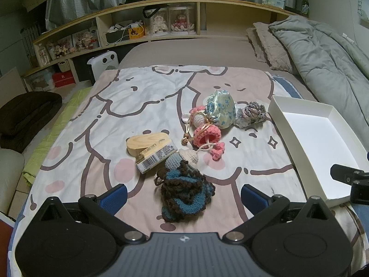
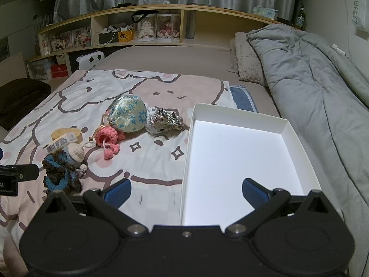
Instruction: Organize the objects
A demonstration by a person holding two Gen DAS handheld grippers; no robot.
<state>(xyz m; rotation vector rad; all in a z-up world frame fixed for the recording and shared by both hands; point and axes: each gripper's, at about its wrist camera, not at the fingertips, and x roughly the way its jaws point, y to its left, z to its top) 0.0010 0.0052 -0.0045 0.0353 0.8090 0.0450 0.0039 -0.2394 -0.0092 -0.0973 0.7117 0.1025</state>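
Note:
Small objects lie on a cartoon-print blanket (image 1: 143, 97): a brown-and-blue crochet piece (image 1: 184, 191), a wooden block (image 1: 145, 144) with a barcoded packet (image 1: 156, 159), a white-and-blue crochet figure (image 1: 184, 158), a pink crochet piece (image 1: 205, 136), a floral pouch (image 1: 220, 109) and a grey scrunchie (image 1: 251, 114). An empty white box (image 2: 242, 157) sits to their right. My left gripper (image 1: 184, 192) is open, its jaws either side of the brown-and-blue piece (image 2: 61, 173). My right gripper (image 2: 186, 190) is open over the box's near left wall.
A grey duvet (image 2: 311, 80) and pillows (image 2: 246, 57) lie along the right of the bed. A wooden shelf (image 1: 147, 25) with dolls and clutter runs behind. A white heater (image 1: 103, 63) and a dark cushion (image 1: 27, 113) sit to the left.

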